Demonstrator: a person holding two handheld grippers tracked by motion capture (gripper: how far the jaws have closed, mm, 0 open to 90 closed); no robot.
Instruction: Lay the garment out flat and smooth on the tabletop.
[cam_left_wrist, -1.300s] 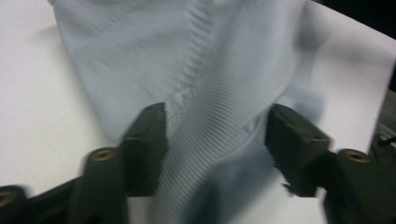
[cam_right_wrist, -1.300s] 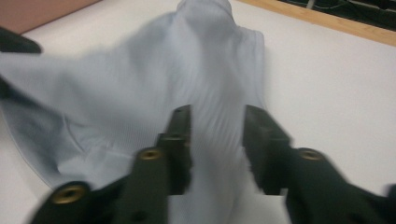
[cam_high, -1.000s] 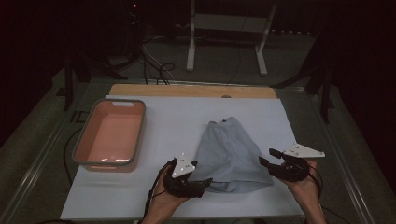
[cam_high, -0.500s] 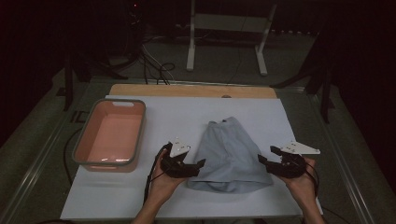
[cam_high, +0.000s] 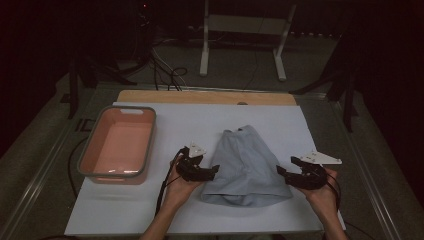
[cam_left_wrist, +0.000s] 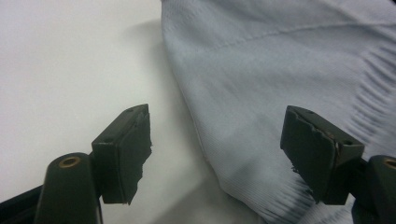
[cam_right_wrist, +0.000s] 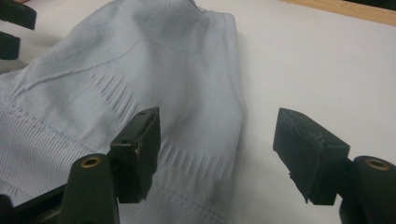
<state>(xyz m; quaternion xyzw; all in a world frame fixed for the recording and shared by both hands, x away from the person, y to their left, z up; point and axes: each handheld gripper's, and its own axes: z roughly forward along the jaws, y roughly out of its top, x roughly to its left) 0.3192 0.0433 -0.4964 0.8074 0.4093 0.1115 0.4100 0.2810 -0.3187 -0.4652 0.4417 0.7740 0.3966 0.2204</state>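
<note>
Pink tub (cam_high: 119, 145) with grey rim, left side of the white sheet (cam_high: 190, 120): nothing inside, just a bare pink floor. Sits well apart from the garment, with the left gripper in between but nearer the cloth.

Pale blue knit garment (cam_high: 247, 167) lying flat mid-sheet, narrow end pointing away toward the wooden table edge (cam_high: 205, 96), wide ribbed hem nearest the person. Folded, a little rumpled, seams showing as faint ridges.

Left gripper (cam_high: 212, 171) just at the garment's left border, tips aimed at the cloth, held low over the sheet. From the left gripper view: jaws parted wide, left edge of the garment (cam_left_wrist: 261, 93) running up between them, one pad over white sheet, the other over blue knit. No pinch, pads clear of the fabric.

Right gripper (cam_high: 285, 166) at the opposite border, near the lower right corner, tips facing inward. From the right gripper view: jaws spread, just been opening wider, right edge of the garment (cam_right_wrist: 154, 70) and its ribbed hem between them, one pad (cam_right_wrist: 140, 147) above the knit, the other above bare sheet. Nothing gripped here either. Left gripper's dark tips (cam_right_wrist: 14, 28) peeking in at the far top corner, across the cloth.

Both hands flanking the garment, one each side, both released
</note>
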